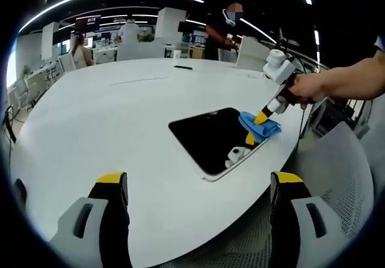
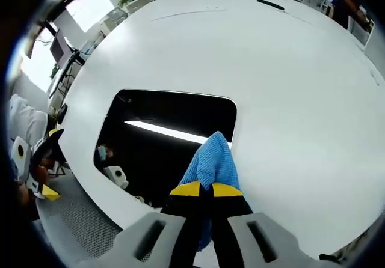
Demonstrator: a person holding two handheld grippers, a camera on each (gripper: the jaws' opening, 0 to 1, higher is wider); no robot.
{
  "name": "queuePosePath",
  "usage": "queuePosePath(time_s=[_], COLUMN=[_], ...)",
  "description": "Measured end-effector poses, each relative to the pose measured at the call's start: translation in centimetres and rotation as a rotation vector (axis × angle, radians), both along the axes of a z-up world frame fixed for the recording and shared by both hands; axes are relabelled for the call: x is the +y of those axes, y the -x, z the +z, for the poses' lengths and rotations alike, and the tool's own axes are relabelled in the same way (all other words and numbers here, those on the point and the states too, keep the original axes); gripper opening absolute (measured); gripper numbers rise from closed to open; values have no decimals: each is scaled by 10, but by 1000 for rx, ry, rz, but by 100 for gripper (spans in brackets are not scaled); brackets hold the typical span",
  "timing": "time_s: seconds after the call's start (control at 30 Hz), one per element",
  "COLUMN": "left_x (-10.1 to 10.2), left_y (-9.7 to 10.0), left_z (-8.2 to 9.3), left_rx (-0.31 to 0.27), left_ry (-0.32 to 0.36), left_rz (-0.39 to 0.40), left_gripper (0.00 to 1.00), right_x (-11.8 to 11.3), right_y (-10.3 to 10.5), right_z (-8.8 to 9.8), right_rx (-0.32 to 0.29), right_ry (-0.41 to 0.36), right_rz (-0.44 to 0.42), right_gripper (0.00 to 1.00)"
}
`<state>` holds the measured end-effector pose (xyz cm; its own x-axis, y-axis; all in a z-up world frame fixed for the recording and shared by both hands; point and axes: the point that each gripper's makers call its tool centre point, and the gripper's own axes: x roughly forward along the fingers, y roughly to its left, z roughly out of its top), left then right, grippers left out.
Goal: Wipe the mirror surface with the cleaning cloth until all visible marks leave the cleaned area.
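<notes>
Mirror point(image 2: 162, 142) lies just ahead of the right gripper point(image 2: 208, 190), whose jaws pinch the blue cleaning cloth point(image 2: 210, 163) against its near edge. No marks are clear on the dark glass, so progress is hard to judge. The left gripper point(image 1: 198, 187) hangs spread, well back from the mirror, over the white table point(image 1: 108, 112).

Dark rectangular mirror point(image 1: 210, 137) with rounded corners lying flat near the desk point(image 1: 120, 130) edge; crumpled blue cleaning cloth point(image 2: 210, 163) resting on the mirror's far corner.
</notes>
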<state>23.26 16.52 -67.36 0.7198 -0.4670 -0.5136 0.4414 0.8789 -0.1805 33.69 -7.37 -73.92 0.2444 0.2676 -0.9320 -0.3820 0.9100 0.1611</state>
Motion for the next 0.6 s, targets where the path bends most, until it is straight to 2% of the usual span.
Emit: queuePosePath(time_s=[0.6], left_x=[2], left_y=[-2], left_z=[-2], left_rx=[6], left_ry=[13], left_rz=[5], left_gripper=[98], right_x=[8], right_y=[-41], right_z=[-1], right_rx=[2], right_ry=[29], right_rz=[32], right_gripper=[0])
